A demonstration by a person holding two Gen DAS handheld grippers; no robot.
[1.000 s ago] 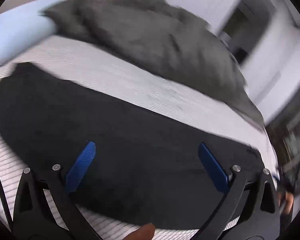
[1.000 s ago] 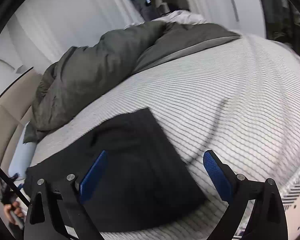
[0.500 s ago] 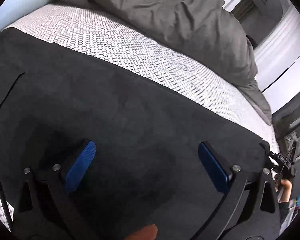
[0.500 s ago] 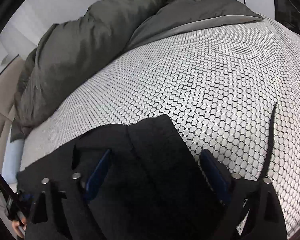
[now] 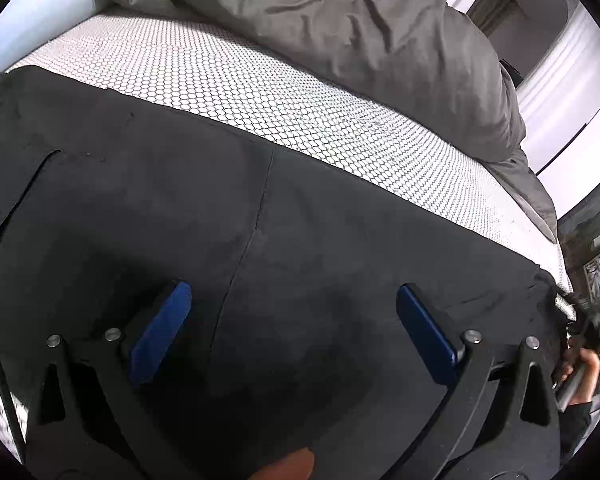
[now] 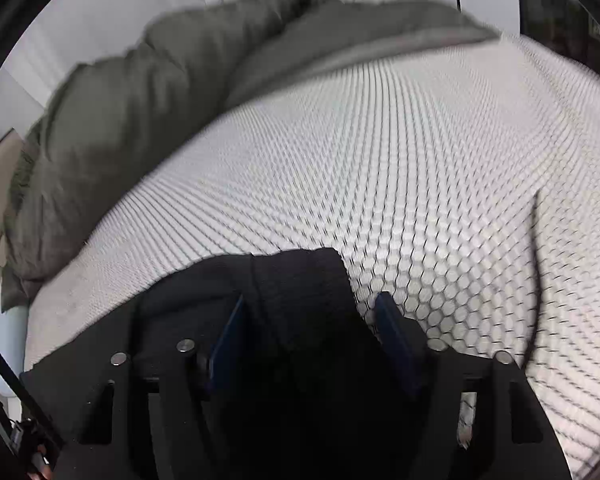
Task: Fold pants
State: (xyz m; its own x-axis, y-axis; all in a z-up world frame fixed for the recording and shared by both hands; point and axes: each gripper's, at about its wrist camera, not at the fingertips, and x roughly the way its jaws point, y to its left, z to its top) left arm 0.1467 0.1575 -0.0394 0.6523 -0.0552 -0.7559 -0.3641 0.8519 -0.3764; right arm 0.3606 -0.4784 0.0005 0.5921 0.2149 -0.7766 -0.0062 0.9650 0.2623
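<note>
Both grippers are showing black frames with triangular cut-outs and round silver screws. The left gripper (image 5: 292, 332) is wearing bright blue pads (image 5: 160, 332); the right gripper (image 6: 312, 344) is wearing darker blue ones. A dark sleeve (image 5: 576, 420) is covering the person's wrist.

Honeycomb-patterned bed (image 5: 260, 92) — black pants (image 5: 300, 240), grey duvet (image 5: 360, 40).

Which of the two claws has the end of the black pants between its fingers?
The right claw: the end of the black pants sits between its fingers. The left claw stands wide open above flat cloth.
</note>
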